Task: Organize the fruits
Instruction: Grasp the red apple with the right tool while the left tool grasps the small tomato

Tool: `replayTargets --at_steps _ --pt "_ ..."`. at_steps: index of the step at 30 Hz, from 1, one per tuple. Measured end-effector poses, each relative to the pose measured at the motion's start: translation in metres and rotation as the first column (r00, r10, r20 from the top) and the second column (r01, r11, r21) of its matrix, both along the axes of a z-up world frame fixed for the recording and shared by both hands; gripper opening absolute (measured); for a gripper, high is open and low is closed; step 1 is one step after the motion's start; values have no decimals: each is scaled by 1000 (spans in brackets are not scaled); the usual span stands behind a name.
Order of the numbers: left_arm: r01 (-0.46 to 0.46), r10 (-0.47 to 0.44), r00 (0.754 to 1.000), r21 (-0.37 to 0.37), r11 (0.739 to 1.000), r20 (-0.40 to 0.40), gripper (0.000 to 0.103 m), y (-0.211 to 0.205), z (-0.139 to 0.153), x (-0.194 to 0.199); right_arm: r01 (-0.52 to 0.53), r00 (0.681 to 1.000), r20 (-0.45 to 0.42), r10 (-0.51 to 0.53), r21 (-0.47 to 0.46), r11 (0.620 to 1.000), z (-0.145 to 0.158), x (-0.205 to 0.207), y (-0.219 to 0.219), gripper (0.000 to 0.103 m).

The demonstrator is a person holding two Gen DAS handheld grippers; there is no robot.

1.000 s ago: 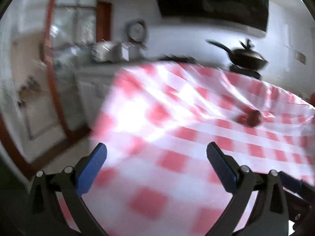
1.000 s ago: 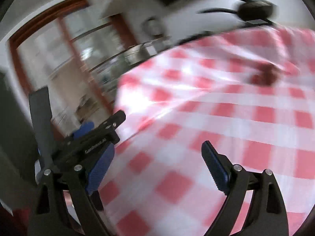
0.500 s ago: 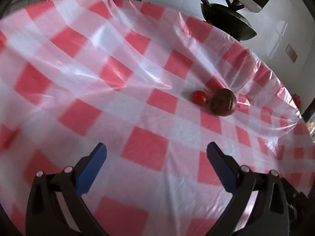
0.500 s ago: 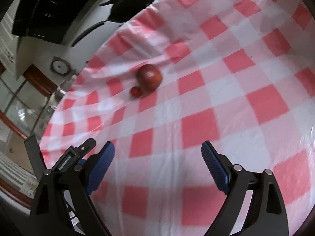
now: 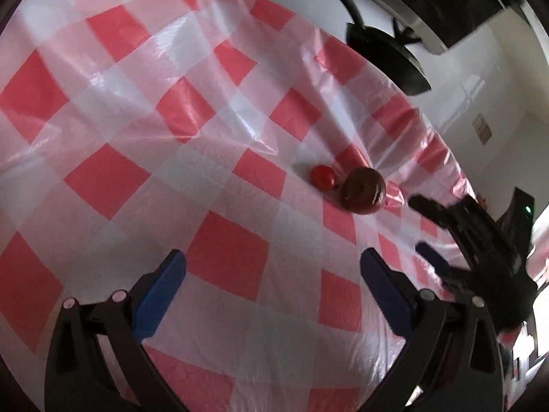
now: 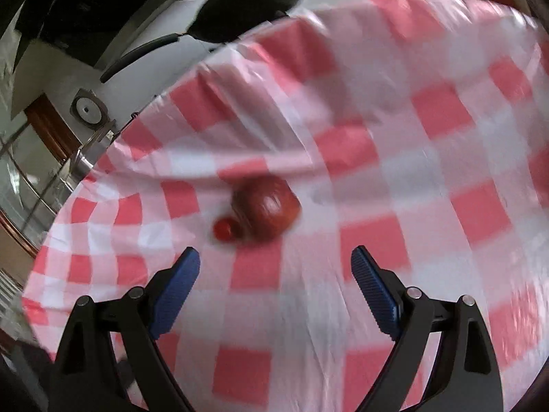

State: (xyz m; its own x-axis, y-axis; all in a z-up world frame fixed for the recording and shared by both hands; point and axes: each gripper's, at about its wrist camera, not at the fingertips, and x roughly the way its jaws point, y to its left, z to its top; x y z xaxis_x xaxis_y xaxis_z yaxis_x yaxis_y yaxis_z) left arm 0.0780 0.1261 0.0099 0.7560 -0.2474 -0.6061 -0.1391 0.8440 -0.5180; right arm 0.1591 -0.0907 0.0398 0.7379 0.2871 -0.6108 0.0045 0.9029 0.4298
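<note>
Right gripper [image 6: 275,267]: jaws spread wide, holding nothing.
Left gripper [image 5: 272,274]: jaws spread wide, holding nothing.
Apple [image 6: 266,207]: on checkered tablecloth [image 6: 429,178], just beyond right gripper's fingertips, between them.
Cherry tomato [image 6: 223,229]: touching apple's left side.
Wok [image 6: 247,7]: beyond far table edge.

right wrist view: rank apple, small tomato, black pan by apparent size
1. Black pan looks largest, though it sits farthest back, beyond the checked tablecloth, and is cut off by the frame edge.
2. Apple.
3. Small tomato, touching the apple, clearly smallest.
Frame is motion-blurred, but the order holds.
</note>
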Motion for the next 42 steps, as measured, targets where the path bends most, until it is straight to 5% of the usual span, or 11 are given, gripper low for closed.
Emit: replayTargets --at_steps 6,12,15,20,26,31,36,38,42 --pt "-29 29 1000 -77 997 -3 101 13 -5 -1 -25 999 -49 18 -146 989 -12 53 24 87" --pt "-23 23 1000 -60 998 -4 101 10 -5 0 -100 995 -51 90 -244 965 -22 81 36 87" --pt "-21 21 1000 -38 999 -3 101 7 -4 0 -157 986 -104 134 -275 949 -31 94 44 67" --pt "-15 15 1000 -1 1000 -9 101 2 -2 2 -171 982 -116 147 -231 958 -33 77 33 61" --pt "25 -25 999 23 999 -33 102 -5 -3 6 -47 994 -93 50 26 999 -33 -26 -33 61" --pt "68 -58 993 97 993 -100 102 -23 -3 26 37 996 -80 -31 84 996 -37 -78 -69 61" --pt "130 -103 988 244 961 -118 102 -65 4 88 75 994 -92 -63 128 989 -46 -84 -77 61" --pt "179 -141 981 331 927 -136 101 -81 3 119 67 995 -87 -56 133 989 -45 -83 -78 61" --pt "274 -212 959 418 866 -189 83 -96 -2 167 33 996 -81 -22 128 991 -45 -78 -69 61"
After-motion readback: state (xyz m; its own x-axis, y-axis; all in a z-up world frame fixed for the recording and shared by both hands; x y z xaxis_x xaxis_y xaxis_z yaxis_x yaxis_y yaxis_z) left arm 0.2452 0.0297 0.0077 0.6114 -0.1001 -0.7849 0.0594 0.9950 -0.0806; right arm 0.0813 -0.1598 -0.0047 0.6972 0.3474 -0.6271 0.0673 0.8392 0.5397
